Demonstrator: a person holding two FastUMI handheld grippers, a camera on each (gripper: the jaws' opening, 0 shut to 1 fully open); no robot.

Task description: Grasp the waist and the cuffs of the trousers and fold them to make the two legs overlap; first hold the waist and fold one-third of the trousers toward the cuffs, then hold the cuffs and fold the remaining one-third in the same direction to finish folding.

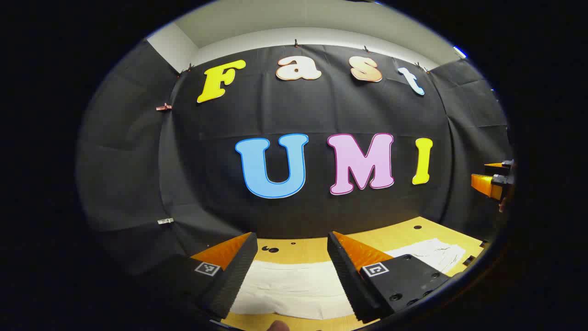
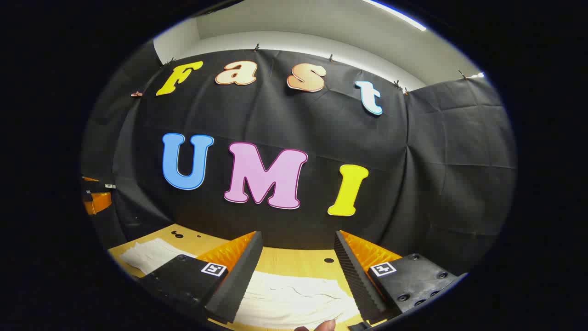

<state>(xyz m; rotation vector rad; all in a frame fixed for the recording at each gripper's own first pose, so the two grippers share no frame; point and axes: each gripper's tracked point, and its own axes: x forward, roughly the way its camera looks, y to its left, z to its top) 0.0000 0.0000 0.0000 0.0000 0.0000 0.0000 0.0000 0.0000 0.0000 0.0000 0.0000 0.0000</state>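
Open air above the light wooden tabletop [image 1: 404, 234] in both views. Flat white fabric trousers [image 1: 294, 287] low on it, no raised obstacle. Black cloth booth wall [image 1: 321, 110] closing off the far edge and both sides. Left gripper [image 1: 292, 241] and right gripper [image 2: 297, 239] held spread, well apart, free passage between.

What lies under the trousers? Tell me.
The white trousers lie flat on a wooden table with small round holes. Whatever sits beneath the cloth itself is covered.
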